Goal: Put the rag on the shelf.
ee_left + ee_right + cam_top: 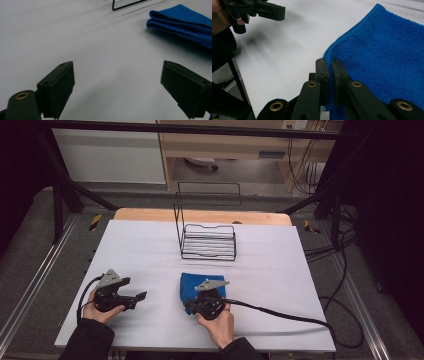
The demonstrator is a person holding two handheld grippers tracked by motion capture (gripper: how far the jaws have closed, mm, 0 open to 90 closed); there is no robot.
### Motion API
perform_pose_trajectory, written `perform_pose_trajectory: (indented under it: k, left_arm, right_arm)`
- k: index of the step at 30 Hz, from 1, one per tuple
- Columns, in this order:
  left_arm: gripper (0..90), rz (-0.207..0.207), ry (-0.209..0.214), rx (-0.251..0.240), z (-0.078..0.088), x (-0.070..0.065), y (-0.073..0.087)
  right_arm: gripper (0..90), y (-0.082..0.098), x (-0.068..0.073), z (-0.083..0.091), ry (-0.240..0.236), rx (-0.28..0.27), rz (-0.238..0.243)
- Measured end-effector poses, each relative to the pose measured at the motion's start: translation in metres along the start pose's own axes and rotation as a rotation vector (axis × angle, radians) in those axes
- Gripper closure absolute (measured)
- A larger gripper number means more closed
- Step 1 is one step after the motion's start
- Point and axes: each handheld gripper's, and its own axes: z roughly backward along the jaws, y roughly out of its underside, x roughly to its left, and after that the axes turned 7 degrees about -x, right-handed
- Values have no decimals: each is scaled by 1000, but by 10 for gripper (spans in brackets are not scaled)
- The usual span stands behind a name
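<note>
**Right claw pinching the near-left edge of a folded blue cloth**

The white tabletop takes up most of the high view, with a strip of bare wood showing along its far edge. Around it stand dark frame bars, and cables trail off to the right.

A black wire rack sits toward the far middle of the tabletop. Its shallow basket lies flat with its long side running left to right, and a tall wire back rises from its far-left side.

Nearer the person, just right of centre, lies a folded blue cloth. It rests flat in several layers. In the left gripper view its stacked folded edges show as a thick, rounded bundle, well apart from the rack's corner. The part that can be seen looks roughly square, so no long axis can be told.

The right claw is over the cloth's near-left part. Its jaws are drawn nearly together on the hemmed edge, with a thin fold of cloth caught between them. The right hand holds it from the near side.

The left claw is spread wide with nothing between its jaws, low over bare tabletop near the left, pointing right toward the cloth. The left hand grips it.
</note>
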Motion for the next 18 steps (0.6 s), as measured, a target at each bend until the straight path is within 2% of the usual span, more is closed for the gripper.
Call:
perform_pose_trajectory:
  k: [4,8,10,11,13,14,15,16,17,18]
  left_arm:
    - [122,1,2,1,0,0,0]
    - [122,0,3,2,0,0,0]
    - [121,1,3,4,0,-1,0]
    - [121,-1,3,7,0,-1,0]
    - [122,-1,2,9,0,-1,0]
    - [121,-1,3,10,0,-1,0]
    - [119,-1,4,11,0,-1,0]
    - [119,0,3,13,0,-1,0]
    - [111,1,3,14,0,-1,0]
    - [104,2,3,15,-1,-1,0]
  right_arm:
    - [847,5,2,-12,-5,20,-2]
    - [816,8,0,-16,-13,36,9]
    - [705,8,0,-15,-43,33,23]
    - [705,8,0,-15,-43,33,23]
    - [632,6,0,-13,-63,30,37]
    - [555,4,0,-9,-63,24,63]
    - [510,2,-1,-6,-67,14,71]
    - [510,2,-1,-6,-67,14,71]
    - [428,-1,-4,0,-62,-9,74]
    - [394,-3,-6,4,-58,-15,80]
